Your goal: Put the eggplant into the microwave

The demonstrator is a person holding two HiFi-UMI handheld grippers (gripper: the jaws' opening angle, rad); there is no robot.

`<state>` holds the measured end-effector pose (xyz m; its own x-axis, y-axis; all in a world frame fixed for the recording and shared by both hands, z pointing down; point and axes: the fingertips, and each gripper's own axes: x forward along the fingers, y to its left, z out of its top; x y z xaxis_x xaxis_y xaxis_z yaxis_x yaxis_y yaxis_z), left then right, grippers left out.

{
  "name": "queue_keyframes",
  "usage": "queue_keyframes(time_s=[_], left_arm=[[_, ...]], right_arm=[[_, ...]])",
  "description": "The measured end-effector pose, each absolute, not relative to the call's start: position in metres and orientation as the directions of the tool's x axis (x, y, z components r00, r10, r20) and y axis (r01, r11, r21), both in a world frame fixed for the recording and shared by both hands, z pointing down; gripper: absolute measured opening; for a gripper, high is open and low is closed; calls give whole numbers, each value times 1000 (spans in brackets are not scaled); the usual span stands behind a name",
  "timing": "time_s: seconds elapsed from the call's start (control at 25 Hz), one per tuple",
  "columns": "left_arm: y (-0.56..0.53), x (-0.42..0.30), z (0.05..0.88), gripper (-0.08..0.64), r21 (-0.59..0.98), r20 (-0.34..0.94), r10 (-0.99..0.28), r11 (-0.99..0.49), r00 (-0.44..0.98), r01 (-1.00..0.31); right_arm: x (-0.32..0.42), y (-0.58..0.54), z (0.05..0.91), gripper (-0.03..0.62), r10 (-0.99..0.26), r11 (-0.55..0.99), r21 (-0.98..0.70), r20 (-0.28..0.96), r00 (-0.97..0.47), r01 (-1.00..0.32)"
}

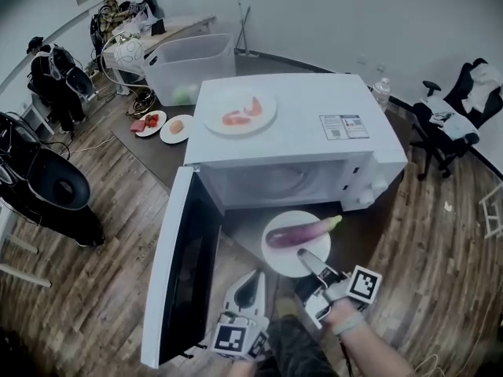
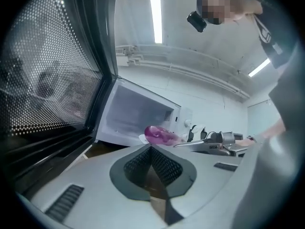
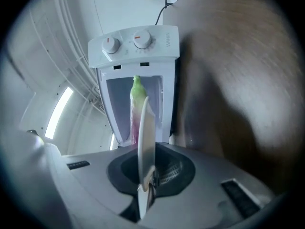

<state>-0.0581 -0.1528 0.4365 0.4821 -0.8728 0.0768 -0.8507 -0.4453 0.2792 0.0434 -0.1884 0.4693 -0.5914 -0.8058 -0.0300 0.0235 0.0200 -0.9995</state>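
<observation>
A purple eggplant (image 1: 302, 232) with a green stem lies on a white plate (image 1: 284, 264). My right gripper (image 1: 303, 256) is shut on the plate's near rim and holds it in front of the open cavity of the white microwave (image 1: 299, 132). In the right gripper view the plate (image 3: 146, 142) stands edge-on between the jaws, with the eggplant (image 3: 137, 99) beyond it. The microwave door (image 1: 185, 265) hangs open to the left. Beside the door, low down, my left gripper (image 1: 251, 280) is shut and holds nothing; its view shows the eggplant (image 2: 159, 135) and the cavity (image 2: 138, 113).
A plate with red food (image 1: 240, 112) sits on top of the microwave. Behind it are a clear plastic bin (image 1: 189, 67) and two small plates (image 1: 163, 126) on the round table. People sit at the back left. An office chair (image 1: 460, 108) stands at the right.
</observation>
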Motion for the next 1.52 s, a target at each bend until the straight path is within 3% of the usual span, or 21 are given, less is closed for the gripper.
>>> queue_keyframes(time_s=[0.36, 1.52], left_arm=[[-186, -56, 440, 0, 266, 71, -890, -419, 451, -868], [-239, -20, 446, 2, 239, 99, -834, -509, 542, -827]], right_arm=[[36, -225, 467, 9, -792, 34, -999, -43, -609, 27], [24, -305, 478, 9, -803, -7, -1000, -3, -596, 15]])
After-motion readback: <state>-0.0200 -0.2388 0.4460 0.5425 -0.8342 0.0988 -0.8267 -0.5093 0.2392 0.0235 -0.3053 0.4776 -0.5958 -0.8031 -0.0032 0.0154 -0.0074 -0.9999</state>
